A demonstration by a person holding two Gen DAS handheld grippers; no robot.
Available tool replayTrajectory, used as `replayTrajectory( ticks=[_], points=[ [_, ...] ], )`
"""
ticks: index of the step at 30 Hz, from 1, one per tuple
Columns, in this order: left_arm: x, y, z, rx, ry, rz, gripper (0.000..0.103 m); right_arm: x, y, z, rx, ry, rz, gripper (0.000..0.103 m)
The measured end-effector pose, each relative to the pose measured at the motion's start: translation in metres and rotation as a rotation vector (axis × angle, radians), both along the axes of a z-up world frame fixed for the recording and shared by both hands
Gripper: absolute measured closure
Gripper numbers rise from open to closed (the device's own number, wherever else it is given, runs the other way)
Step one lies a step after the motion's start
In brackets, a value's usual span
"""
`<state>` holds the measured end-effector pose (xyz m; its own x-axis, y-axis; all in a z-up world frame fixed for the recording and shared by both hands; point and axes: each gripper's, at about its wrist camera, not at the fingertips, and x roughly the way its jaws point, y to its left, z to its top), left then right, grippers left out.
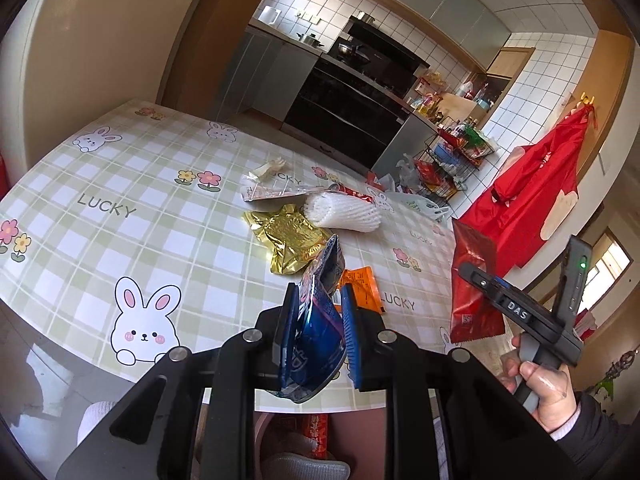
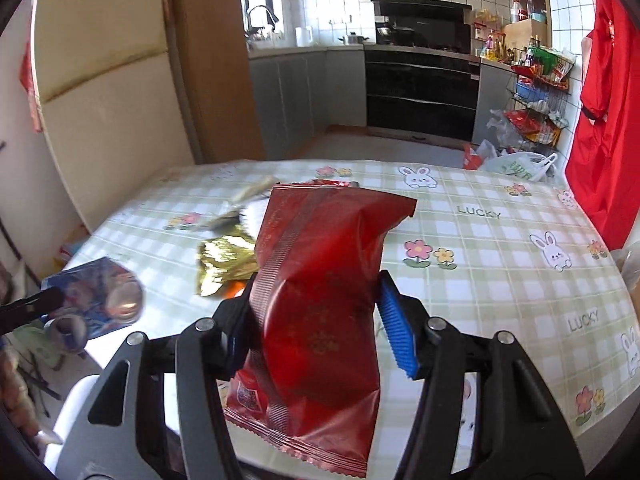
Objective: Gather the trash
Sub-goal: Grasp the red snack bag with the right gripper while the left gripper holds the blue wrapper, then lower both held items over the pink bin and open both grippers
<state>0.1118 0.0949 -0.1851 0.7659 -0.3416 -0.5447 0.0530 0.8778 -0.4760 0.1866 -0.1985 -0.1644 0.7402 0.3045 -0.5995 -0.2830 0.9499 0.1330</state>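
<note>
My left gripper (image 1: 318,300) is shut on a blue foil wrapper (image 1: 316,336) and holds it above the near edge of the checked table (image 1: 120,208). My right gripper (image 2: 316,284) is shut on a red snack wrapper (image 2: 320,288), also lifted off the table; the wrapper shows in the left wrist view (image 1: 472,284) at the right. On the table lie a gold foil wrapper (image 1: 288,240), a white foam fruit net (image 1: 344,210), an orange packet (image 1: 362,286) and a clear wrapper (image 1: 280,192). The blue wrapper shows at the left of the right wrist view (image 2: 96,296).
A pink bin (image 1: 348,432) with some trash in it stands under the table's near edge. Beyond the table are the kitchen oven (image 1: 344,116), a wire rack of goods (image 1: 452,160), plastic bags on the floor (image 2: 516,164) and a red garment (image 1: 536,192) hanging at the right.
</note>
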Motion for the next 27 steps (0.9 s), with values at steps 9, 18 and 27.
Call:
replayTrajectory(
  ticks=[9,18,27],
  points=[
    [-0.028,-0.009,0.025,0.027,-0.046,-0.006,0.082,-0.085,-0.010,0.018,0.118,-0.004,0.085,0.045],
    [-0.052,-0.018,0.040,0.048,-0.076,-0.022,0.082,-0.113,-0.011,0.002,0.115,0.045,0.111,0.045],
    [-0.054,-0.022,0.041,0.055,-0.077,-0.037,0.082,-0.120,-0.005,-0.011,0.127,0.091,0.134,0.021]
  ],
)
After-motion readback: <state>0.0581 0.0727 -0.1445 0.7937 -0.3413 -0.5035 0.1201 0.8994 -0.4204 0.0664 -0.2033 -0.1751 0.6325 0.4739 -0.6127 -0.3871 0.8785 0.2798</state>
